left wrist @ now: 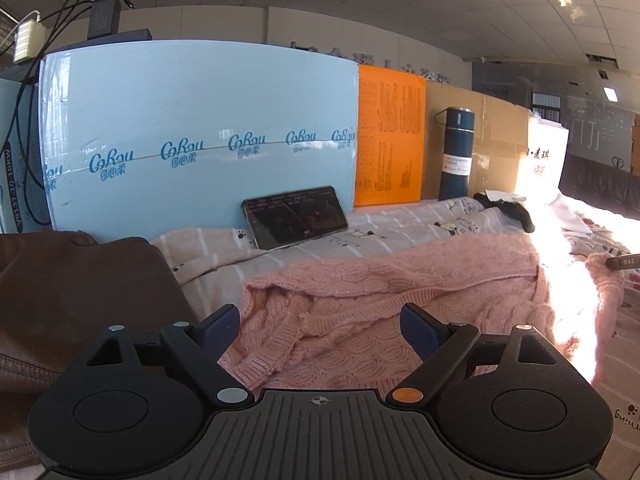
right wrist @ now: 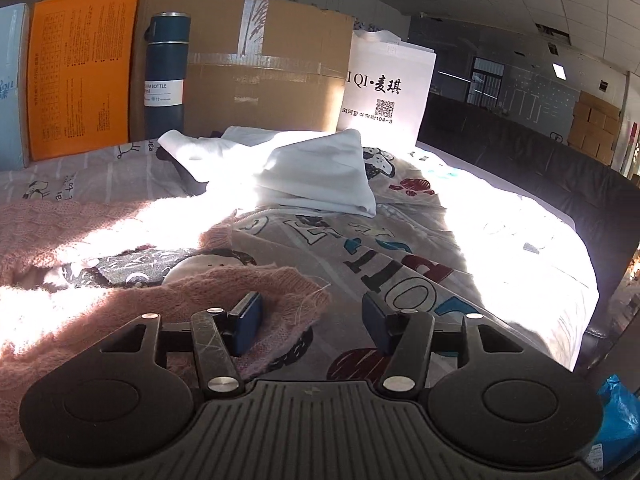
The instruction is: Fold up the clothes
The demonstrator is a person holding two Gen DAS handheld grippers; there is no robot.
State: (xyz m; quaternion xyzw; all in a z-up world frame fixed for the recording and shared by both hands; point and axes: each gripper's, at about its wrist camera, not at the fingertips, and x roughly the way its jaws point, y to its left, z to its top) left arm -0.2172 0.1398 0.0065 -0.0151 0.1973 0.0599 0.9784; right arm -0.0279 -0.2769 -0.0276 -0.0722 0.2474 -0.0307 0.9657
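I have the pink cable-knit sweater (left wrist: 400,292) spread on the bed sheet with cartoon prints and big letters (right wrist: 400,248), its long axis running across my view from left to right, so each hand faces one end of it. My left tongs (left wrist: 320,330) stand wide open with nothing pressed between the blue pads; below and between them lies a rumpled ribbed edge of the knit, close in front of the fingers. My right tongs (right wrist: 312,322) are open too, at a narrower gap, and the loose pink flap at that end lies just at the left pad and reaches partly into the gap, while the right pad hangs over bare printed sheet. I judge the right hand is the nearer one to a usable corner, but it sits slightly to the right of it, so a small shift left would centre the flap. Beyond, a crumpled white garment (right wrist: 320,176) lies well apart, and a dark blue flask (right wrist: 166,72) stands against the cardboard box (right wrist: 260,64), clear of any fold toward the middle.
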